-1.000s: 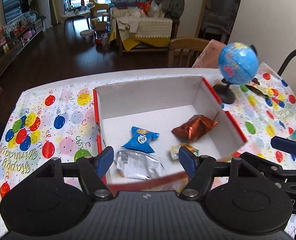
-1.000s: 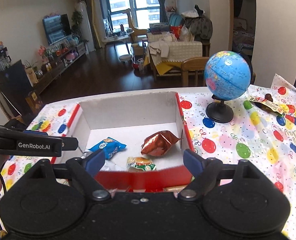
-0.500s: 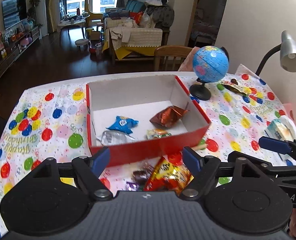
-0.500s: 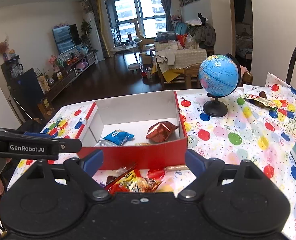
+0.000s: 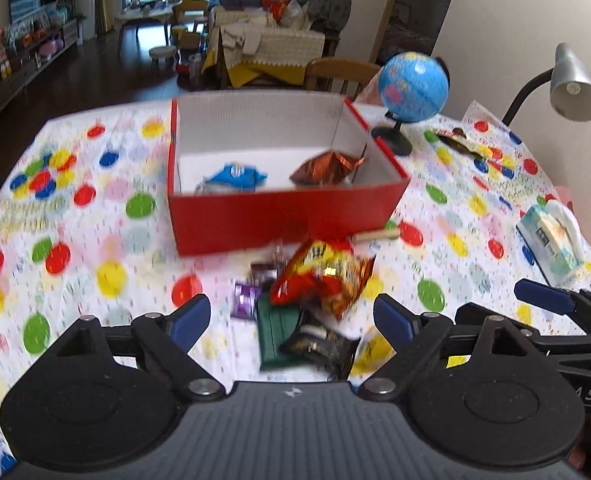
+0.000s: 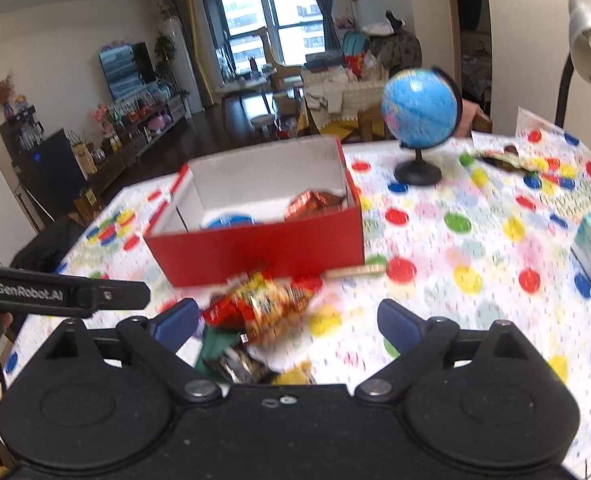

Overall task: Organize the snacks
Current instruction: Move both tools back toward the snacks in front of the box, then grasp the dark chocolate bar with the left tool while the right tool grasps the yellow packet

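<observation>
Both my left tool [image 5: 291, 320] and right tool [image 6: 287, 322] are opening, empty, over the loose snack pile [image 5: 315, 292] before the red box [image 5: 287, 208].

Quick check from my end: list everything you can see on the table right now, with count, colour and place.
box: one, red outside, white inside, open, centre of table
blue packet: one, blue, inside box, left part
foil packet: one, copper-brown, inside box, right part
snack pile: several packets, exact count unclear from blur; red-orange bag on top, purple, green and black ones beneath, on table in front of box
stick: one, tan, by box's near right corner
globe: one, blue, black stand, right of box
wrapper: one, dark, far right of table
tissue pack: one, pale blue-white, right edge
lamp: one, grey, far right
tablecloth: one, white with coloured balloons
left gripper: jaws opening, nothing held
right gripper: jaws opening, nothing held
</observation>
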Tool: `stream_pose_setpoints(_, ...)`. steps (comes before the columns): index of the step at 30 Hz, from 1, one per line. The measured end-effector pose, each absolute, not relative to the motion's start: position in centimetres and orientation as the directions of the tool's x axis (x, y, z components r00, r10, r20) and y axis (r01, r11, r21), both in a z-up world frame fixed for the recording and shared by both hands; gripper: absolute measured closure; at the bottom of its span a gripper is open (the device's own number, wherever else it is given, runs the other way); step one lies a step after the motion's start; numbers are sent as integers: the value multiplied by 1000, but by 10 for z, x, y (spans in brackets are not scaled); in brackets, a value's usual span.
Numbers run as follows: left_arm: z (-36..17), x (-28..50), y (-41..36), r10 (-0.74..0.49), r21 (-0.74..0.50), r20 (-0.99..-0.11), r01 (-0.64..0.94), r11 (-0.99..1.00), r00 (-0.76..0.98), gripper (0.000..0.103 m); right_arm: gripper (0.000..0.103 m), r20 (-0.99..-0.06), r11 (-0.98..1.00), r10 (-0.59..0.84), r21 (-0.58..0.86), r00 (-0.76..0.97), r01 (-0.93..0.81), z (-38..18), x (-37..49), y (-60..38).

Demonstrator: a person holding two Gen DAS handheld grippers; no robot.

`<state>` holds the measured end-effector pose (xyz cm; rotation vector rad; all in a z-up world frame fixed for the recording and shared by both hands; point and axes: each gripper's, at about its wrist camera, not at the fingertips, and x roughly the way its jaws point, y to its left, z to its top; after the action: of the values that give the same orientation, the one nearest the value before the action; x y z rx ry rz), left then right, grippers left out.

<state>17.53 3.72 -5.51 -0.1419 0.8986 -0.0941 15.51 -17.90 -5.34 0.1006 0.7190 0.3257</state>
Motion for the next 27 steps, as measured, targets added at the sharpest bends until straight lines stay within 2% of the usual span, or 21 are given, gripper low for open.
stream_pose_setpoints(7, -89, 173, 34, -99, -132, -812, -16, 991, 576, 14, 8, -678, 956, 285, 154, 677, -249, -88, 148, -178)
stream_pose_setpoints(19, -132, 193, 17, -100, -109, -864, 10, 994, 493, 14, 26, -750, 952, 279, 135, 599, -274, -134, 160, -167)
stream_pose_setpoints(27, -152, 219, 4, -152, -121, -888, 98, 988, 434, 14, 36, -774, 945, 287, 133, 564, -299, -150, 175, -156)
